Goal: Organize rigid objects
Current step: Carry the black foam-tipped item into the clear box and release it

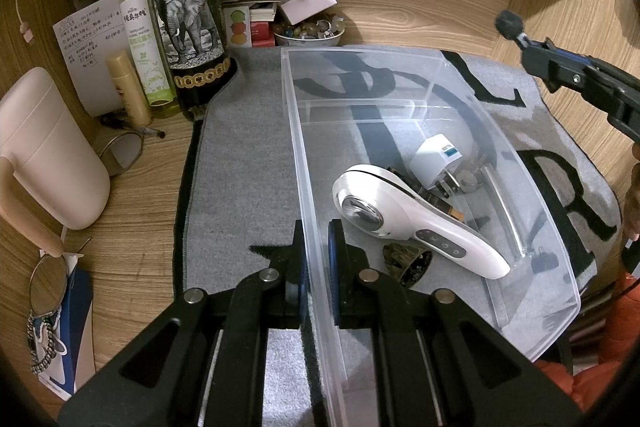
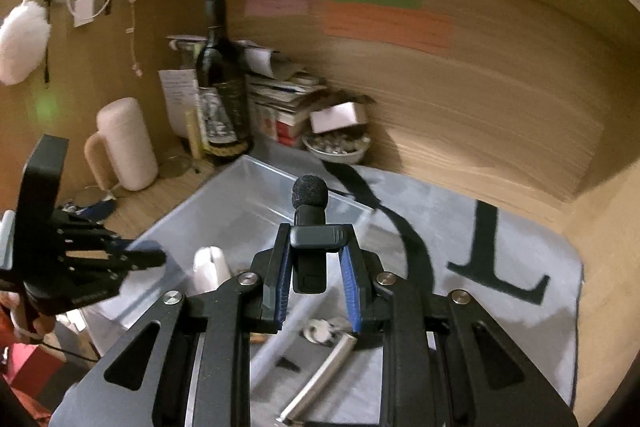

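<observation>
On the grey mat (image 1: 248,155), a clear plastic bin (image 1: 532,307) sits with several rigid items already inside: white handheld device (image 1: 404,211), white plug adapter (image 1: 438,157), metal rod (image 1: 506,207), a few small dark bits. Left gripper (image 1: 316,267) is pinching the bin's near-left wall between its pads, one finger outside, one inside (likely steadying the bin so it doesn't slide while things drop in). Right gripper (image 2: 316,267) is raised above the bin's right side, fingers pressed onto a small black mic with foam tip (image 2: 309,227), held upright, foam end pointing away from the wrist; from the left wrist view it's high at far right, well apart from the bin floor. Judgement: mic goes in next, lower it into the open stretch at the far end. Right view is motion-blurred. Desk clutter at far left, wine bottle (image 1: 188,11), spray bottle (image 1: 140,39), pink mug (image 1: 48,147), is outside the bin.
</observation>
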